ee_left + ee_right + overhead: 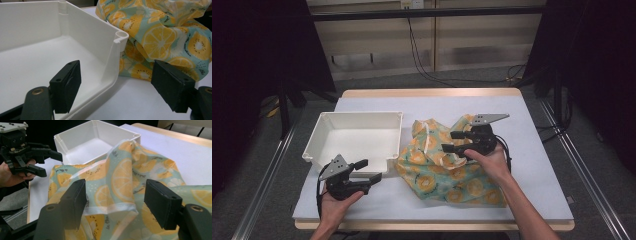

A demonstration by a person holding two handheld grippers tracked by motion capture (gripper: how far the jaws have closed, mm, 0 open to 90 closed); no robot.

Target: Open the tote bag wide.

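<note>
Grey floor [462, 80], pale panelled wall [472, 40] (cables [422, 65] trailing down), dark curtains [262, 50] flanking both sides.

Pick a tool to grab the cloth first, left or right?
Right. The right tool hangs open over the cloth, a fold between its jaws. The left tool sits open by the bin.

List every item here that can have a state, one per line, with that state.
white bin: upright, empty, on the table.
fruit-print cloth: crumpled in a heap beside the bin.
left gripper: open, holding nothing, at the bin's near corner.
right gripper: open, over the cloth, a raised fold between its jaws.
</note>
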